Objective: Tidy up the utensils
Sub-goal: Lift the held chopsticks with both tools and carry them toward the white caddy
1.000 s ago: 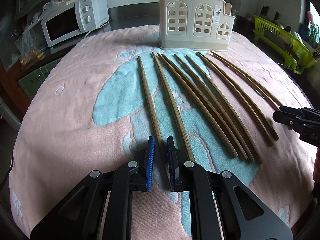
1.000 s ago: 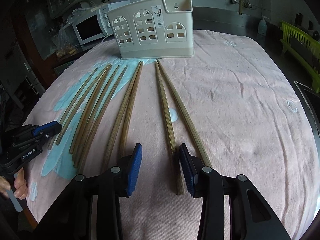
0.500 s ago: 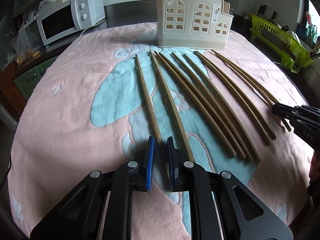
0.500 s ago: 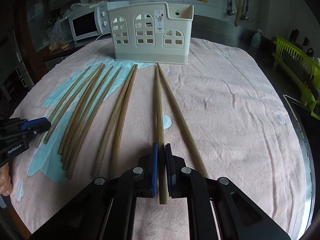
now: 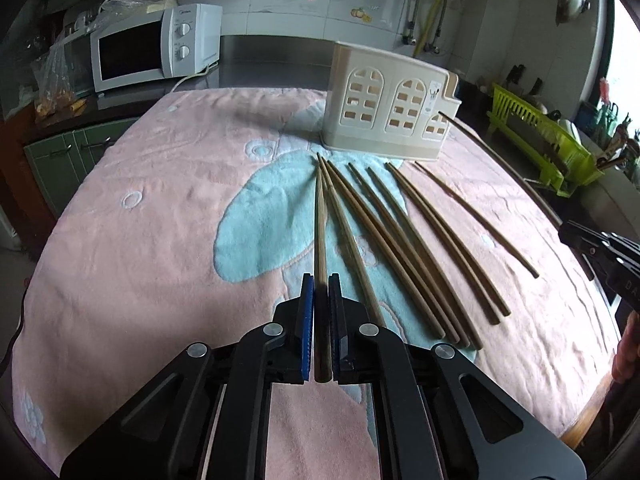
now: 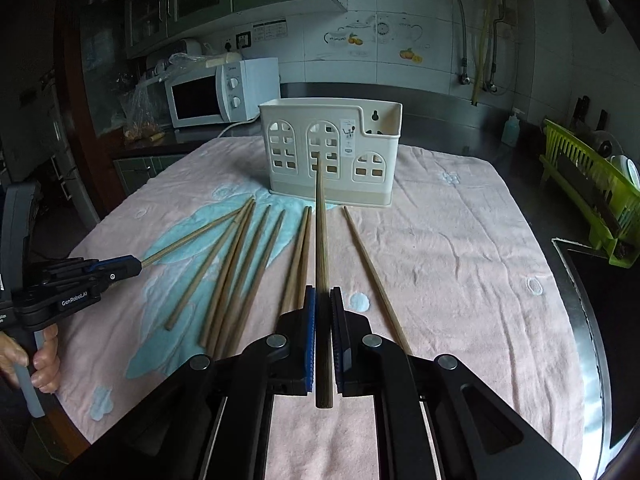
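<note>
My left gripper [image 5: 320, 278] is shut on one brown chopstick [image 5: 320, 220], which is lifted off the towel and points at the cream utensil holder [image 5: 384, 112]. Several more chopsticks [image 5: 400, 248] lie fanned out on the pink and blue towel [image 5: 160, 220] in front of the holder. My right gripper [image 6: 323, 290] is shut on another chopstick [image 6: 320, 220], raised and aimed at the holder [image 6: 332, 148]. Each gripper shows in the other's view: the left gripper [image 6: 134, 266] at the left edge, the right gripper [image 5: 568, 230] at the right edge, both with their sticks.
A white microwave [image 5: 156, 46] stands on the counter at the back left. A green dish rack [image 6: 588, 192] sits off the table's right side. A dark surface [image 6: 600, 320] borders the towel on the right. A person's hand [image 6: 40, 364] grips the left tool's handle.
The right gripper shut on a chopstick and lifted it. The left gripper tightened on its chopstick and raised it too. Both views now look higher, toward the holder.
</note>
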The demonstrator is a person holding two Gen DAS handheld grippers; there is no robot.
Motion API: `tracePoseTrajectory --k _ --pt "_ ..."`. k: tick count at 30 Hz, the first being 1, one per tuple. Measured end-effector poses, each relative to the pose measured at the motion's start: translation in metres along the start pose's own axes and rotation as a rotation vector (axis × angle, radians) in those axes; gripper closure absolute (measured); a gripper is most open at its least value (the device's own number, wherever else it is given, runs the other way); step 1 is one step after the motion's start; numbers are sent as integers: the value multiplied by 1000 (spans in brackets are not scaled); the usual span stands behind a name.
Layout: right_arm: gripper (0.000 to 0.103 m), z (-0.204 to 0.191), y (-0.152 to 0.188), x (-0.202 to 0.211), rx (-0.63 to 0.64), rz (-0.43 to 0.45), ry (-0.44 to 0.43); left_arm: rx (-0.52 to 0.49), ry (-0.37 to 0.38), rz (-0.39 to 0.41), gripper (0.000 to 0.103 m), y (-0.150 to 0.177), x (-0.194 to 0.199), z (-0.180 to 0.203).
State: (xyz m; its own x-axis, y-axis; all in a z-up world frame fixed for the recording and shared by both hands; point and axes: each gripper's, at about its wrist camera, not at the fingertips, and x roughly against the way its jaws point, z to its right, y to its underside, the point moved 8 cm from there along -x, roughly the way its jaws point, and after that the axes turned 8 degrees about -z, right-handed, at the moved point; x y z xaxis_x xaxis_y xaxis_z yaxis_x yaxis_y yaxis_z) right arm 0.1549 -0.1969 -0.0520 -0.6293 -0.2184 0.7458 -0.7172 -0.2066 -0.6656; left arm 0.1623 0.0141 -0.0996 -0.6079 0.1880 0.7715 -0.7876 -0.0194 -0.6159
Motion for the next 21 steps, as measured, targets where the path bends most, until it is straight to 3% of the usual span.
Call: tracePoseTrajectory --k 13,21 --pt "96 -11 28 -13 -12 -106 -47 -35 26 136 97 -31 42 6" --pt "96 -11 33 -14 5 -126 -22 -55 36 154 97 -45 48 11"
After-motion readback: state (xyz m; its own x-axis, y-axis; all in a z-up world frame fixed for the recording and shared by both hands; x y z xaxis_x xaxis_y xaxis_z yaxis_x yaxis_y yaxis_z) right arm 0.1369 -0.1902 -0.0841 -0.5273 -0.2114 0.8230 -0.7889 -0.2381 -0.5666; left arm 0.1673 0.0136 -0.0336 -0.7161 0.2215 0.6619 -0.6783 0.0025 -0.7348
